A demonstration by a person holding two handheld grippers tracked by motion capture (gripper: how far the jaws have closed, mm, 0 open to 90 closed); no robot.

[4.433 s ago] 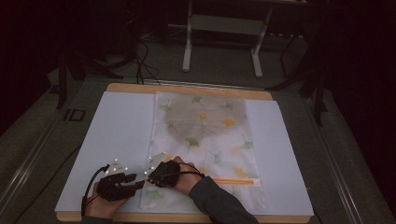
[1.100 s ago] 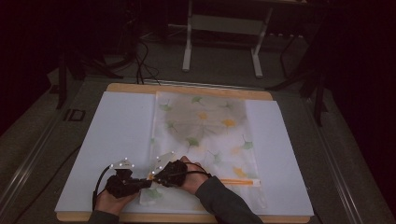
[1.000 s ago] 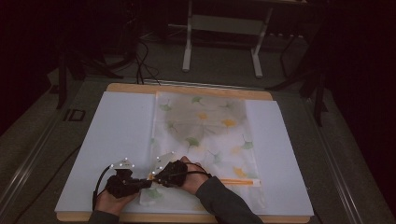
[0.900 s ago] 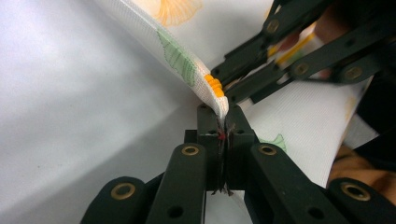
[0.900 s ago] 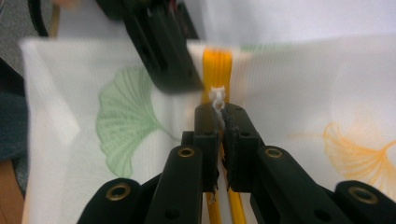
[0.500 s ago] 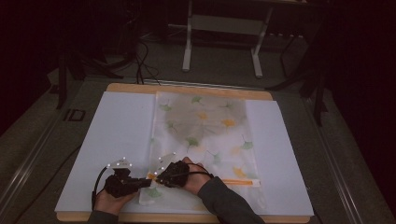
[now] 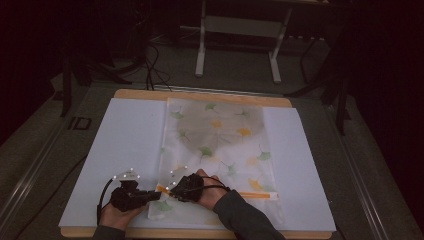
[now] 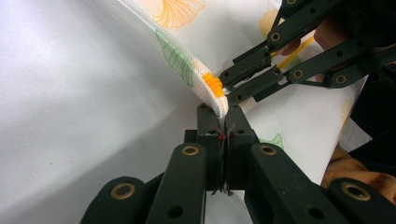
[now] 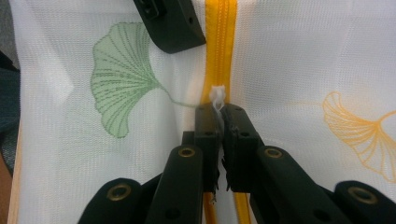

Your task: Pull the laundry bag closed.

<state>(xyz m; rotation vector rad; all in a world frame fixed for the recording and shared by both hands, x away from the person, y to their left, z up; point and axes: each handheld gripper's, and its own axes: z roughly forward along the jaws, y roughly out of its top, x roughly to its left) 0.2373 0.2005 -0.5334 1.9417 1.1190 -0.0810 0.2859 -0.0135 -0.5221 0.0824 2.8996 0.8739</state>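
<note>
**Working the zip on a mesh bag, start of the run**

Lying flat on the white sheet [image 7: 125,140] over the table [image 7: 200,95], the bag [image 7: 220,145] sits mid-table, long axis running away from the person. White mesh, ginkgo-leaf print in green and yellow. A grey mass shows through its far half; contents not identifiable.

Zip [image 7: 250,194]: orange, runs across the near end of the bag, crosswise to the long axis. In the high view the tape reaches from the bag's left edge almost to its right edge.

Left gripper [image 7: 154,194]: jaws closed on the bag's left corner [image 8: 219,100], just beside the orange zip end, mesh bunched and lifted slightly between the pads.

Right gripper [image 7: 175,189]: jaws closed on the small white pull [image 9: 217,95] of the slider, pinched at its tip. Tape runs straight ahead of the jaws in the right gripper view.

Both grippers close together at the zip's left end. Judged progress: early. Corner is anchored and pull is caught; the whole run along the tape to the right seems left to do. Whether the teeth are meshed or parted beyond the slider I cannot tell.
</note>
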